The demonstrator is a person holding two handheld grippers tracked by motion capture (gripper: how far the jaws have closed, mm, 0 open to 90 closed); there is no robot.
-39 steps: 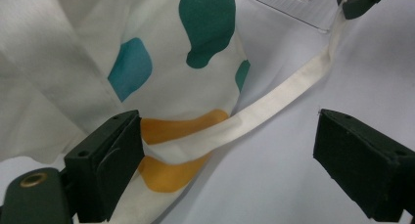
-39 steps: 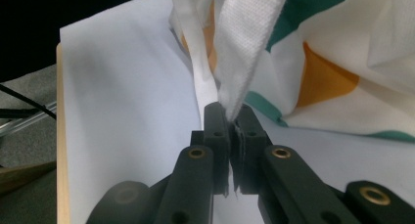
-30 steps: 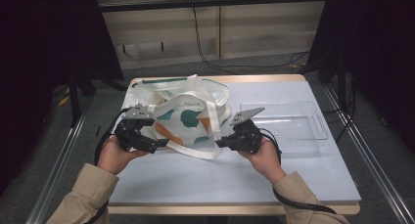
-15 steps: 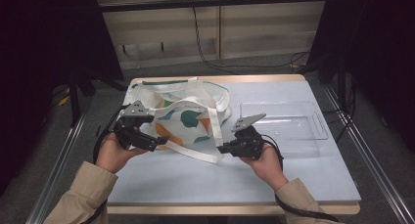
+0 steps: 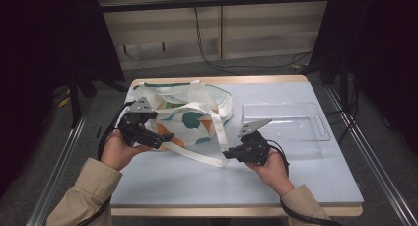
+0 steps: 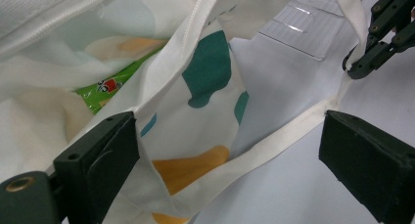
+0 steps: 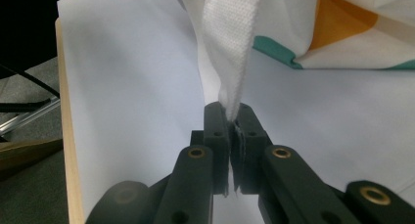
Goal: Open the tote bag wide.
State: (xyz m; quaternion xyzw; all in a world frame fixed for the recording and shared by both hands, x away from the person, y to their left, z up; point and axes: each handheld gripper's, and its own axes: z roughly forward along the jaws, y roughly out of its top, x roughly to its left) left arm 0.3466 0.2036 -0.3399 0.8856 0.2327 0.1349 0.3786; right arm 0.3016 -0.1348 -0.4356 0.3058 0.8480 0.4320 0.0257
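The right hand-held gripper (image 5: 227, 153), clenched on the tote bag's (image 5: 190, 118) white strap (image 7: 230, 43), had drawn it nearer across the tabletop (image 5: 296, 174); the left hand-held gripper (image 6: 230, 170) gaped around the bag's near-left edge.

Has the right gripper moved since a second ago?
Yes. The right gripper, shut on the bag strap, has drawn back toward the table's near edge and away from the clear tray, pulling the strap out from the tote bag.
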